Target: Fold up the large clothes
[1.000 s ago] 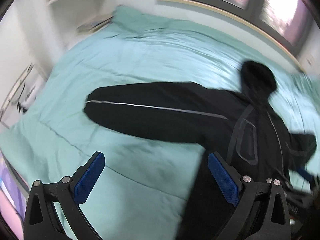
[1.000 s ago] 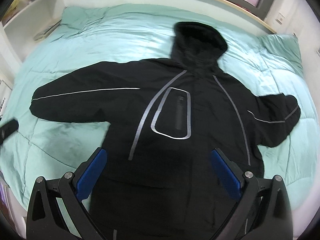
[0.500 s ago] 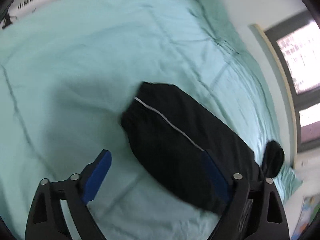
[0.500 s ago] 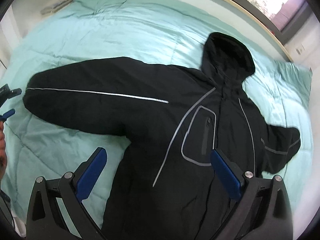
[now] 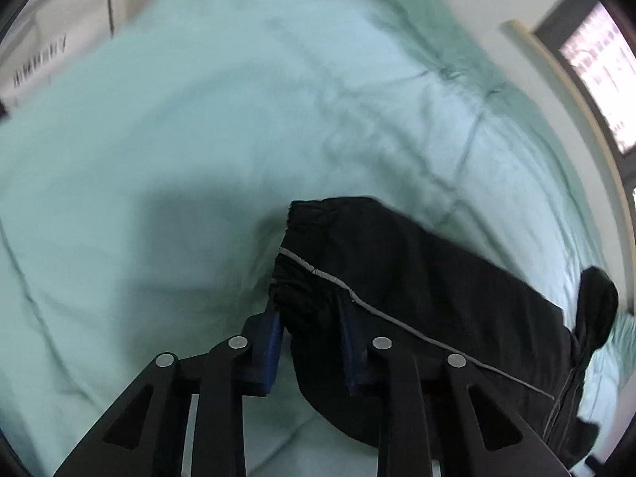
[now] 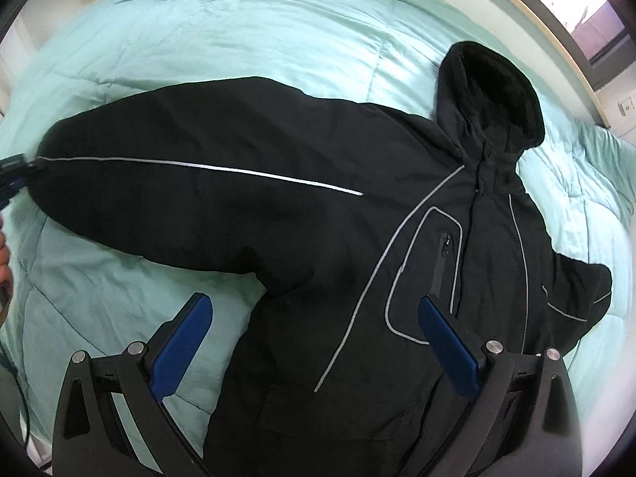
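A large black hooded jacket with grey reflective stripes lies face up on a mint green duvet. Its hood points to the far side and one long sleeve stretches left. My left gripper is shut on the cuff of that sleeve, which bunches between the blue pads. The left gripper also shows at the left edge of the right wrist view. My right gripper is open and empty above the jacket's lower body, near the armpit.
The duvet covers the whole bed. A wooden window sill and window run along the far right. A wall with a poster stands to the left of the bed. The short right sleeve lies folded at the right.
My left gripper has moved to the end of the long sleeve and closed on its cuff. My right gripper has drifted a little left over the jacket and stays open.
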